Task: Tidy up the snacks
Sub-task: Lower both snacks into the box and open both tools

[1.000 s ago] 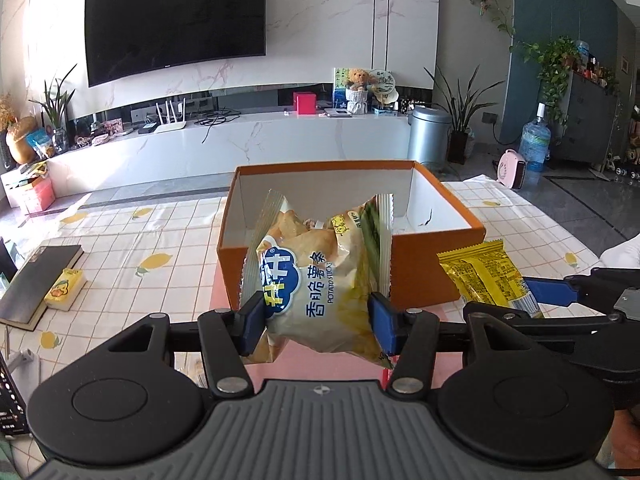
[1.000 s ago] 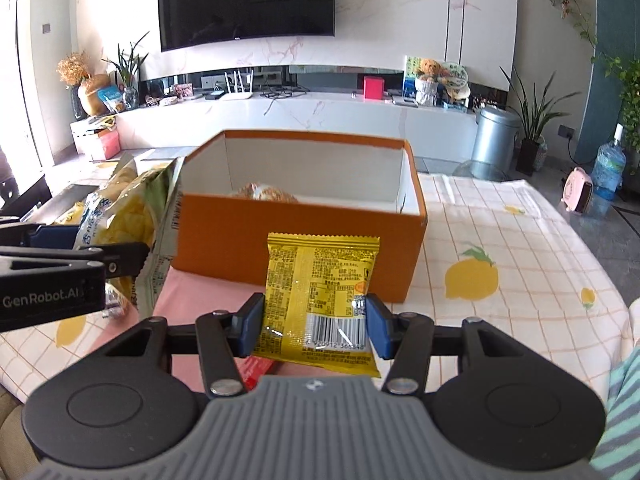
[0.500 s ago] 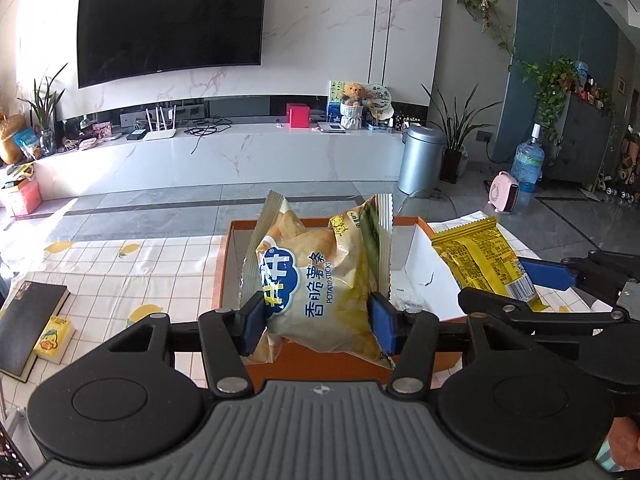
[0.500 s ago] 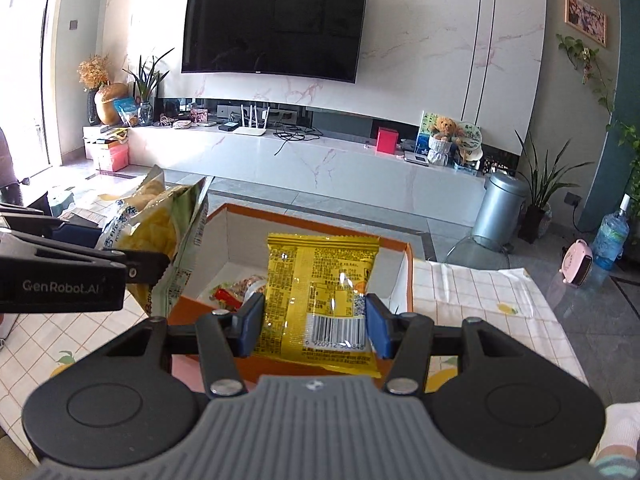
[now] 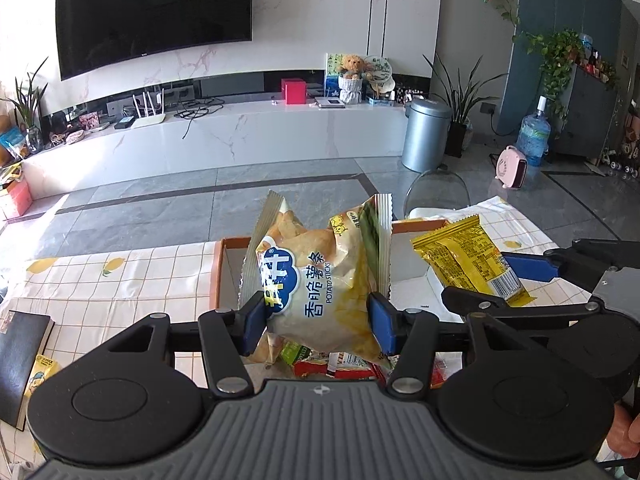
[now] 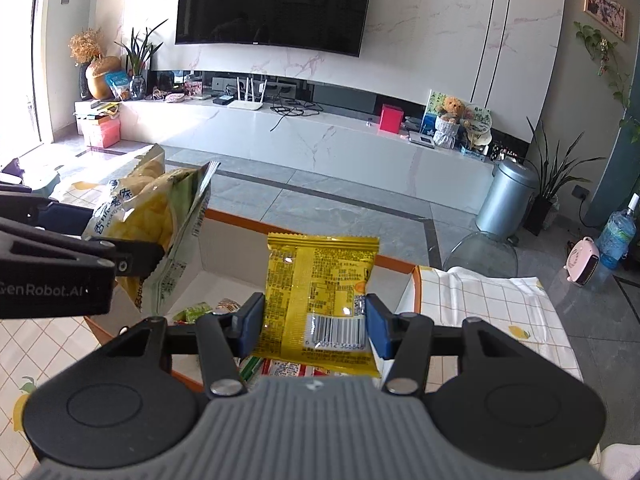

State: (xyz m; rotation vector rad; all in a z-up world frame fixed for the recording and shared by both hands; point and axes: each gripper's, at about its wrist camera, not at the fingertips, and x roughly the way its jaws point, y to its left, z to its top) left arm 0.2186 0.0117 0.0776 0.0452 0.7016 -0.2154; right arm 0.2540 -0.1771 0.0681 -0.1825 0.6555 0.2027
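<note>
While both tools hang above the orange box (image 5: pixel 218 272), each carries one snack. Left tool (image 5: pixel 318 322): blue pads pressed on the two sides of a puffy potato-stick bag (image 5: pixel 316 280), which stands upright between them, crimped top edge up, clear of the box floor. Right tool (image 6: pixel 314 324): pads clamped on the lower part of a flat yellow packet (image 6: pixel 320 280), barcode side toward the camera, packet upright and hanging over the open box (image 6: pixel 416 276).

Left wrist view: the right tool (image 5: pixel 516 280) sits to the right of the potato-stick bag, its yellow packet (image 5: pixel 468 260) tilted, over the right half of the box. Right wrist view: the left tool (image 6: pixel 120 248) enters from the left edge with the potato-stick bag (image 6: pixel 160 216) over the box's left wall. The two snacks are near each other, not touching.

Box contents: white interior, several small wrappers on the floor, green and red ones (image 6: pixel 196 312) visible below the tools; exact count cannot be read.

Box stands on a worktop covered by a checked cloth with lemon print (image 5: pixel 100 280). A dark book (image 5: pixel 20 344) lies at the left edge of the worktop, well apart from the box. Fingers (image 5: pixel 624 428) show at the lower right edge of the left wrist view.
</note>
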